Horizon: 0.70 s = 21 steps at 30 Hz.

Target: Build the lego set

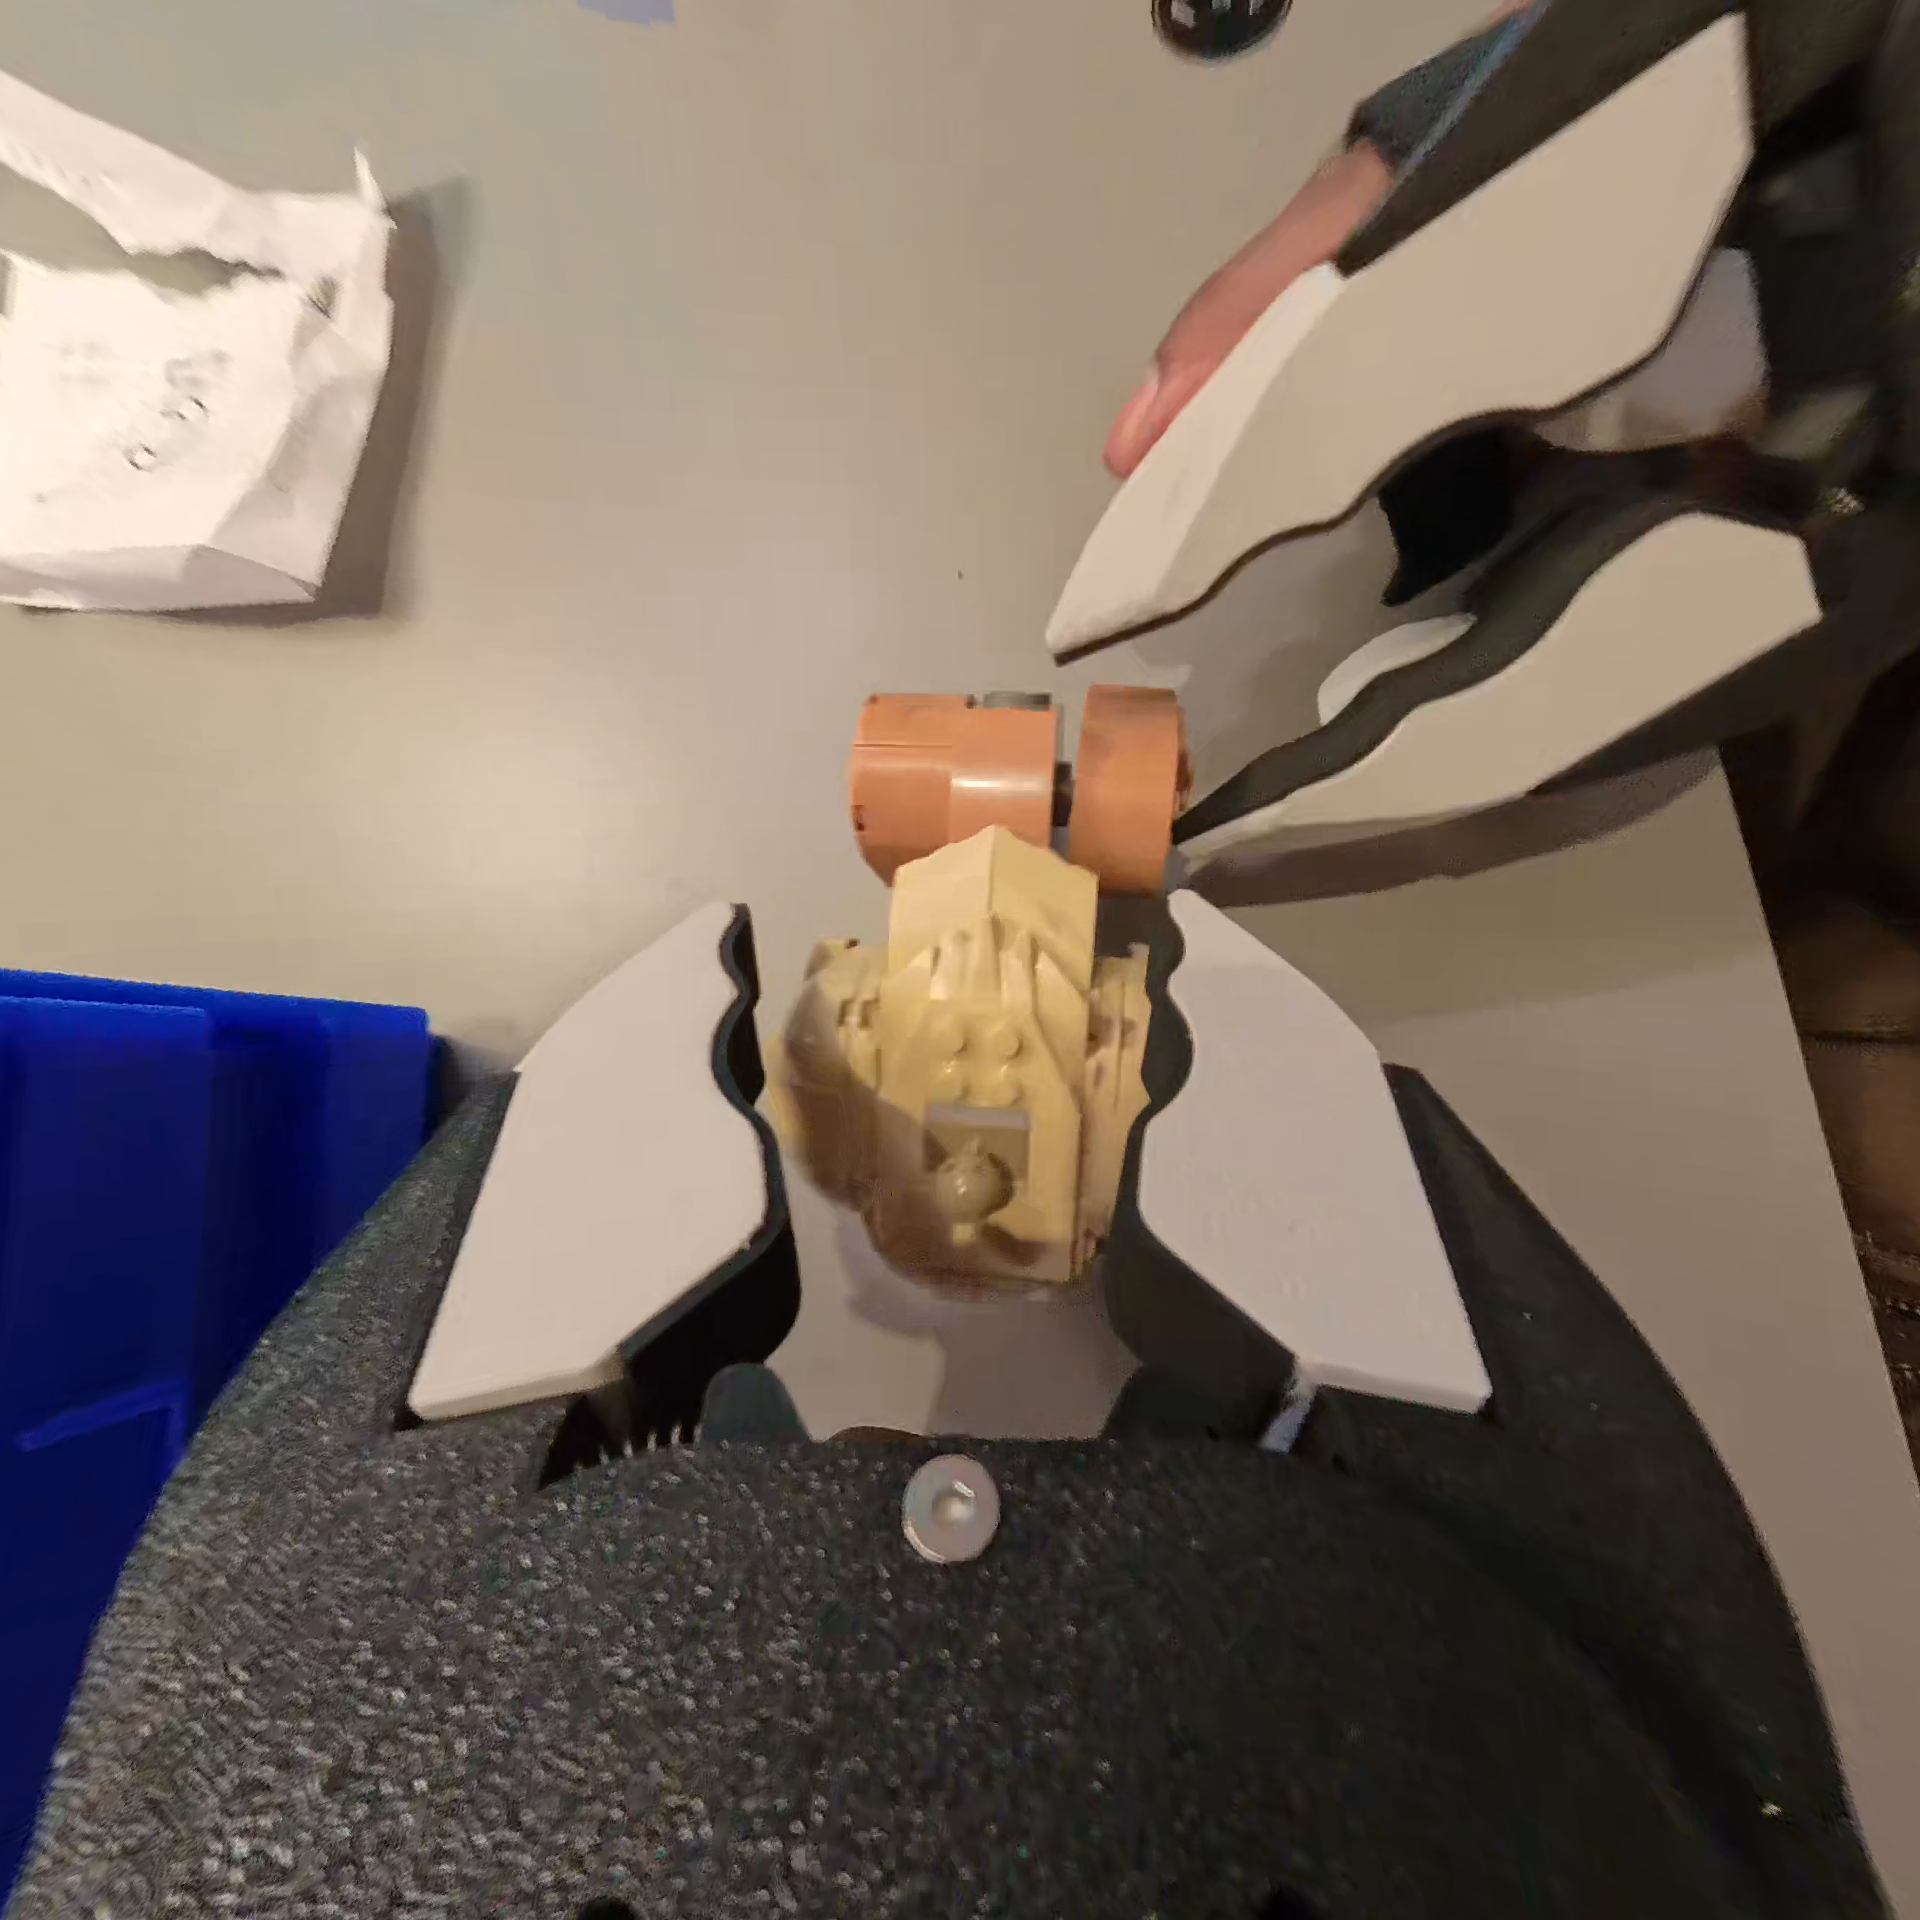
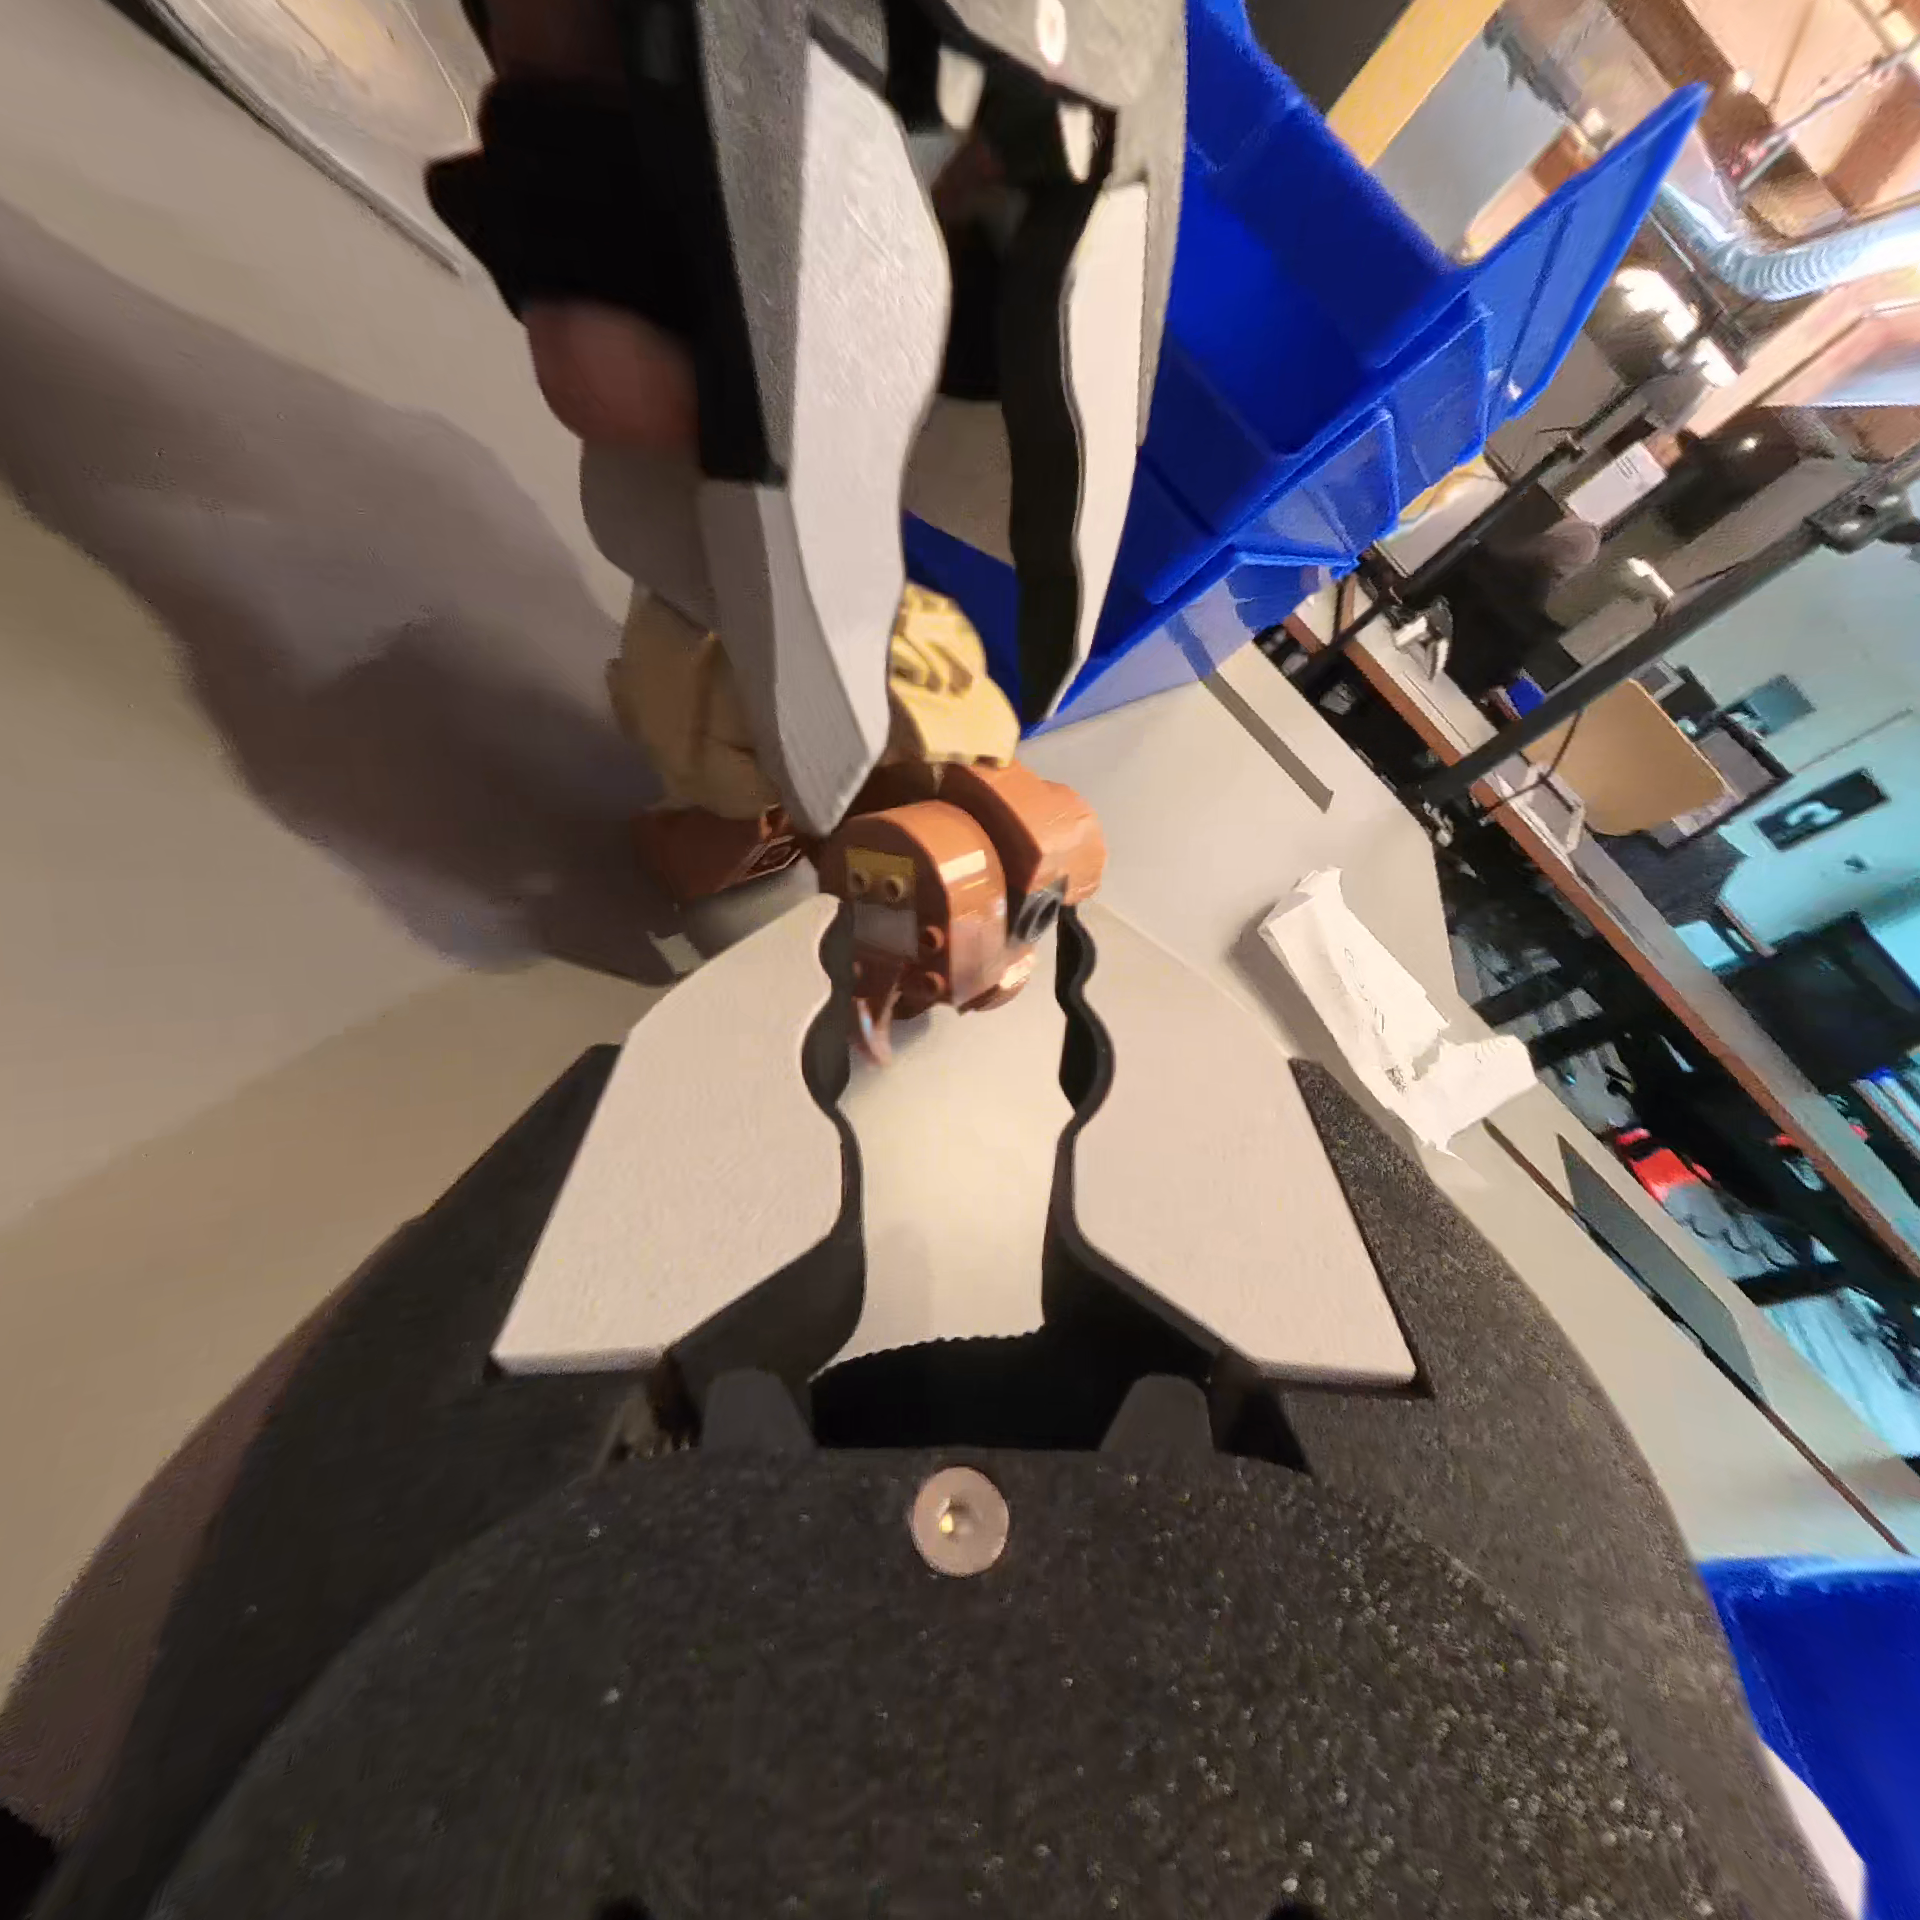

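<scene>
The tan brick-built lego body point(image 1: 961, 1101) is clamped between the left gripper point(image 1: 951, 997) fingers above the grey table point(image 1: 675, 416). Its orange-brown lego head point(image 2: 956, 894), pointing forward, lies just ahead of the parted right gripper point(image 2: 951, 925).

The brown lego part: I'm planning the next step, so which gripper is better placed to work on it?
Probably the right gripper. Its open jaws already flank the brown lego part, tips at its sides. The left gripper is occupied, clamped on the tan lego body that steadies the build.
</scene>
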Tool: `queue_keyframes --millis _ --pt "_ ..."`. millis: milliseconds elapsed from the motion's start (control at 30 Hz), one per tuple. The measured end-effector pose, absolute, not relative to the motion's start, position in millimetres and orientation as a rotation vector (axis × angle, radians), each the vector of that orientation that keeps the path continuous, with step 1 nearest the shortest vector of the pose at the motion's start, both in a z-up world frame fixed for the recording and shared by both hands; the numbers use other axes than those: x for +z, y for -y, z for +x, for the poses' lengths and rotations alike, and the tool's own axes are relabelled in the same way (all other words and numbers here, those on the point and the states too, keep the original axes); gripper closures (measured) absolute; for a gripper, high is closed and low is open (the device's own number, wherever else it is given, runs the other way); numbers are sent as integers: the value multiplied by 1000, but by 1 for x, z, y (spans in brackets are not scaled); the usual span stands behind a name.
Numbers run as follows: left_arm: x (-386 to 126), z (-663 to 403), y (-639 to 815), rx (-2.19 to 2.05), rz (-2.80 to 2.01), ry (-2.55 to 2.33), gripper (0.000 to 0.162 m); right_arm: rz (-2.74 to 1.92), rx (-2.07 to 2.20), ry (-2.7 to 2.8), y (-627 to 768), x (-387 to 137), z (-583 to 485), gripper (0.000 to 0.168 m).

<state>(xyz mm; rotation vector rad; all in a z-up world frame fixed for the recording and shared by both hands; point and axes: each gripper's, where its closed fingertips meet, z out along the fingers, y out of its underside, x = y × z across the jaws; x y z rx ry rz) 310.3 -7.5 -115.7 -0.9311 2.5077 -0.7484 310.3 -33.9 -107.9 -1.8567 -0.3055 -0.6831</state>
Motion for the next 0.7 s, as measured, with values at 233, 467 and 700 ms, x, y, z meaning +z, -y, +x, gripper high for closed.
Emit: queue_keyframes --millis 233,467,700 --pt "-123 310 2 -714 -1101 -2427 96 -1914 -965 304 24 -119 315 127" --pt "-120 297 0 -802 -1225 -2385 100 -1880 -1098 372 13 -121 317 128" --pt "-115 291 -4 -784 -1148 -2388 108 -1871 -1085 411 9 -121 316 129"
